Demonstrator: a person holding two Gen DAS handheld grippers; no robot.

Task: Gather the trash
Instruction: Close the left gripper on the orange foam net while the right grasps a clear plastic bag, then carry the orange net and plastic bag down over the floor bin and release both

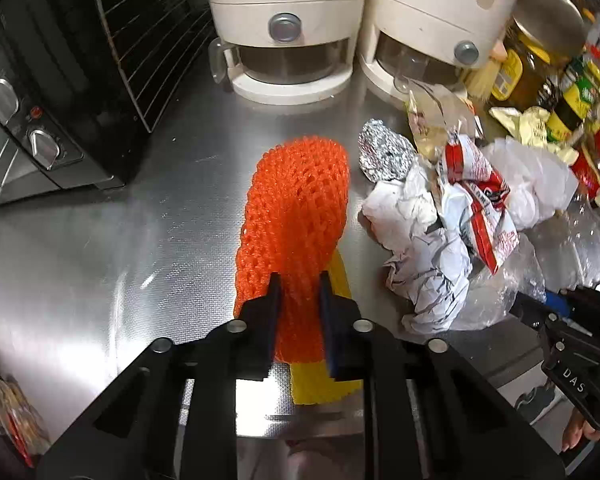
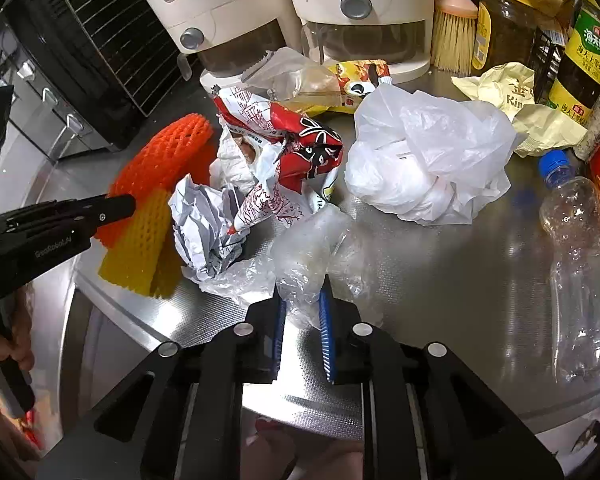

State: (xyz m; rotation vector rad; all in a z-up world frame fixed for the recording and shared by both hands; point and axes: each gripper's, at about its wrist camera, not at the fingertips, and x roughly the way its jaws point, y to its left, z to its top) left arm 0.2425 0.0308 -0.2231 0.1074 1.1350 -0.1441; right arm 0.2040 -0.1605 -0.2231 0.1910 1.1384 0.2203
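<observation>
In the left wrist view my left gripper [image 1: 300, 292] is shut on the near end of an orange foam net [image 1: 296, 200], which lies over a yellow foam net [image 1: 324, 384] on the steel counter [image 1: 100, 248]. In the right wrist view my right gripper [image 2: 303, 304] is shut on a crumpled clear plastic bag [image 2: 316, 256]. The left gripper [image 2: 128, 204] shows there too, at the orange net [image 2: 160, 156]. Between the two grippers lie crumpled white paper [image 2: 208, 232] and a red-and-white wrapper [image 2: 300, 144].
A foil ball [image 1: 384, 156], a white plastic bag [image 2: 428, 160], a yellow wrapper [image 2: 512, 96] and an empty clear bottle [image 2: 580, 272] lie around. Two cream appliances [image 1: 284, 20] stand behind, a black oven [image 1: 52, 92] at left, jars and sauce bottles [image 2: 584, 60] at right.
</observation>
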